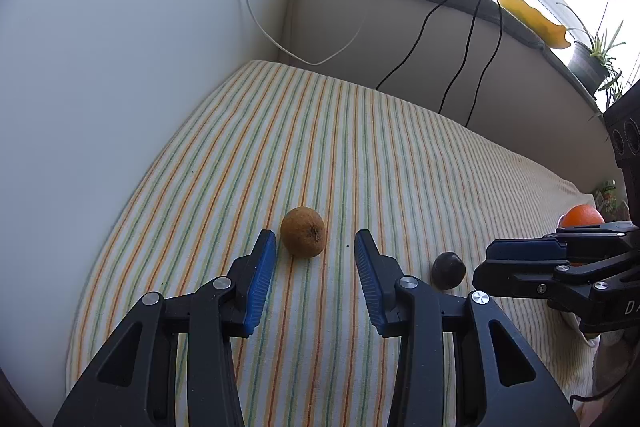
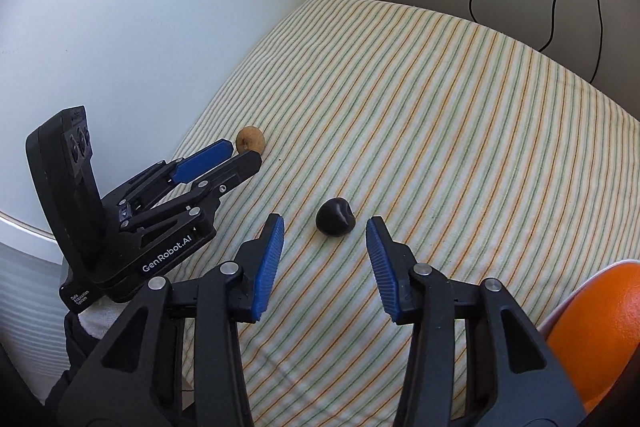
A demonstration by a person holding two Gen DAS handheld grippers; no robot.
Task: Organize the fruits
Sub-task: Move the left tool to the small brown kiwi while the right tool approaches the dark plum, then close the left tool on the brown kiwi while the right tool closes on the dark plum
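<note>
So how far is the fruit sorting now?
Nothing looks sorted yet. The brown fruit and the dark fruit lie apart on the striped cloth; an orange sits at the right edge. The left gripper and right gripper are open and empty, each lined up with one fruit.

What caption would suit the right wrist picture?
Open right tool poised around a small dark fruit on striped cloth, left tool nearing a round brown fruit.

"GenRobot.AI", "Data Acquisition System" on left gripper (image 2: 240,157) body
</note>
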